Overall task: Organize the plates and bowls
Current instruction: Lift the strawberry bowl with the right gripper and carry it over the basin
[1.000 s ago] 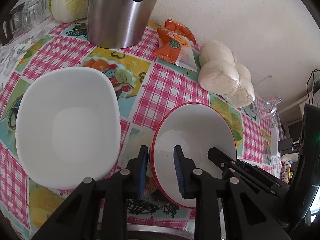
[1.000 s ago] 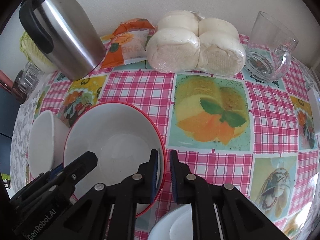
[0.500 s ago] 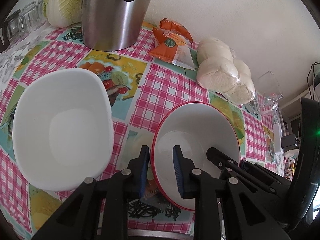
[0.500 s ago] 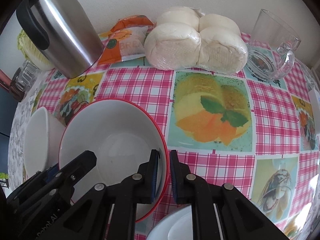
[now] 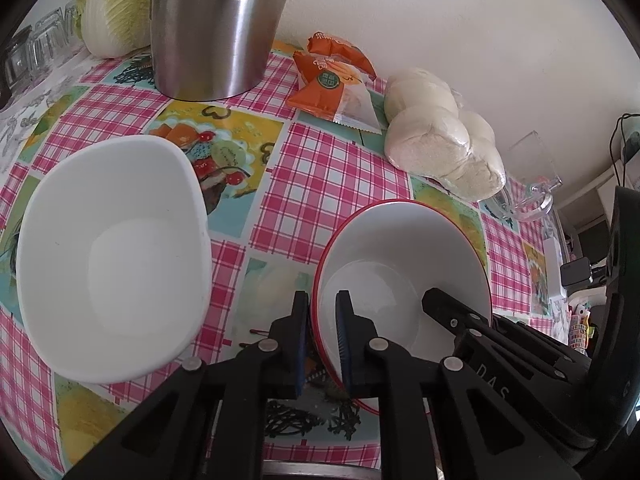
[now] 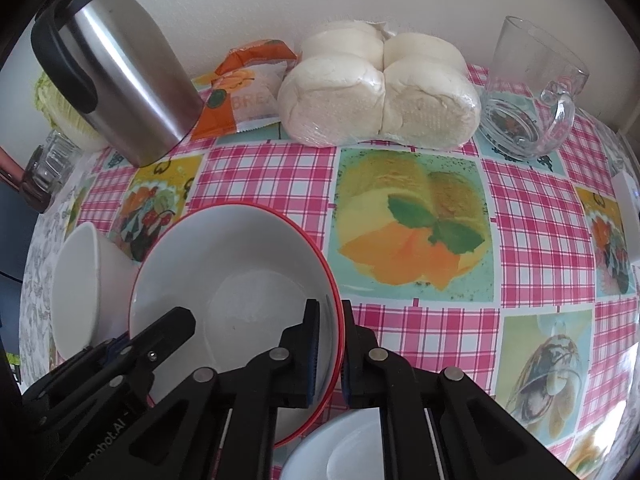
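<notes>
A white bowl with a red rim [image 5: 400,248] [image 6: 232,272] sits tilted over the checked tablecloth, gripped from both sides. My left gripper [image 5: 322,300] has its jaws closing on the bowl's left rim, one blue pad outside the wall and one inside. My right gripper [image 6: 330,308] is closing its jaws on the opposite rim, the red edge pinched between its pads. A plain white bowl [image 5: 112,248] [image 6: 76,288] rests just left of it. A white plate [image 6: 344,448] lies under my right gripper at the table's near edge.
Along the wall stand a steel jug [image 5: 216,28], a cabbage [image 5: 112,8], an orange snack packet [image 5: 332,80], wrapped buns [image 6: 380,92] and a glass mug [image 6: 532,92]. Drinking glasses [image 5: 36,52] stand at the far left.
The left gripper's pads have drawn together onto the red rim. The right gripper's pads have tightened slightly on the other side. Neither hand has shifted noticeably.
</notes>
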A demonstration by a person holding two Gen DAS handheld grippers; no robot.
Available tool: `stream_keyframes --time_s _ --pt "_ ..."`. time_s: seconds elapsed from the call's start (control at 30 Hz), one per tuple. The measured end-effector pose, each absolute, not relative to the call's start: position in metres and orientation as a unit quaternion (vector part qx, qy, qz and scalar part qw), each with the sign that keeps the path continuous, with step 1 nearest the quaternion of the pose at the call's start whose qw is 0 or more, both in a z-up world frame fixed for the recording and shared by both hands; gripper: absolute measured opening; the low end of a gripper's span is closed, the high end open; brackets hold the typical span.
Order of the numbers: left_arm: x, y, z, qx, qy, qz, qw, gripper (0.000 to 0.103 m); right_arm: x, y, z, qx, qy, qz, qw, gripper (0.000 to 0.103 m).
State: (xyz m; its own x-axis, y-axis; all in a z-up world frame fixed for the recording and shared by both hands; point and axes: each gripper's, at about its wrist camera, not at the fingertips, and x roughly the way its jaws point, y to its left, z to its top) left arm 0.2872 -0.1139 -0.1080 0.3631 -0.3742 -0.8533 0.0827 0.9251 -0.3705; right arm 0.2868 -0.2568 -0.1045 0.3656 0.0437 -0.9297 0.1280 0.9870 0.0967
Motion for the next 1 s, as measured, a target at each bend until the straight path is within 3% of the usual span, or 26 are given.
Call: stream_keyframes --time_s 1.0 --pt "0.234 -0.084 -0.023 -0.116 0.464 -0.172 0.861 0.013 0.223 -0.225 -0.005 0.057 0.509 -0.021 0.858 0.01"
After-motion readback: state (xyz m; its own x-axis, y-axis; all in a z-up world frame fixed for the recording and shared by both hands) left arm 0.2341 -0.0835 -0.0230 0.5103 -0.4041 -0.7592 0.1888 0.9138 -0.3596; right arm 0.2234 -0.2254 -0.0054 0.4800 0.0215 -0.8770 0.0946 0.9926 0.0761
